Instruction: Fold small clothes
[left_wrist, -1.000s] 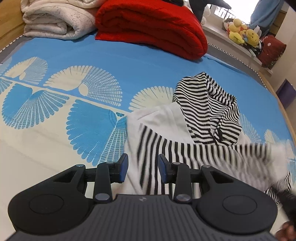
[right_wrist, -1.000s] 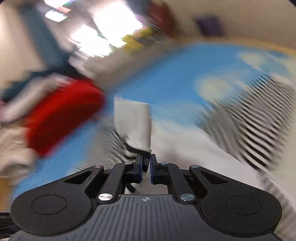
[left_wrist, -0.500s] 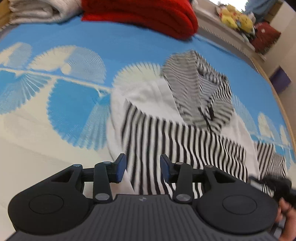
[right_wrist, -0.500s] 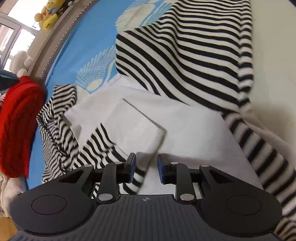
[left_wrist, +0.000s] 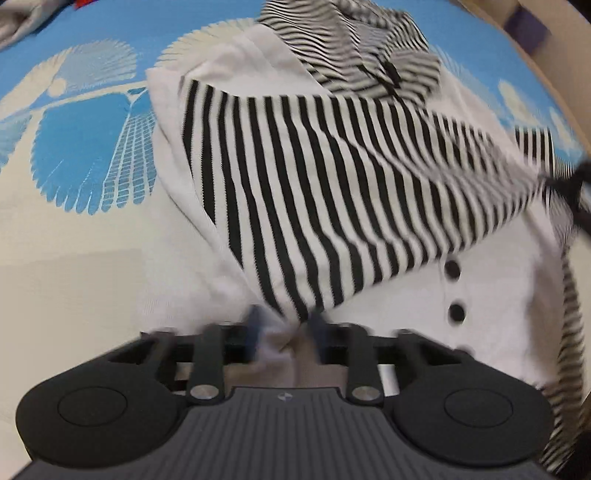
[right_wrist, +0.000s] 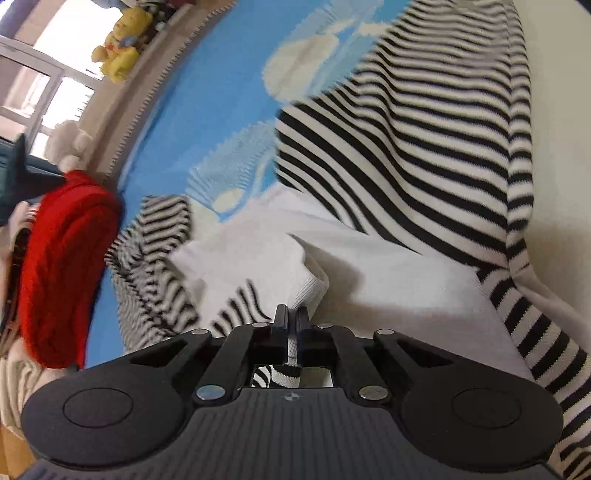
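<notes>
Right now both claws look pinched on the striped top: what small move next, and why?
Probably lift both edges together and carry them toward the hood. The right claw is shut on the white cuff; the left claw, blurred, has just been closing on the hem of the striped top, which lies half folded on the bed cover.

Left gripper (left_wrist: 284, 330) fingers (left_wrist: 254, 328) blurred; striped garment (left_wrist: 332, 192) smeared rightward.

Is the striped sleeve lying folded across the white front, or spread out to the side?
Folded: the striped sleeve lies diagonally across the white front, above its black buttons.
</notes>
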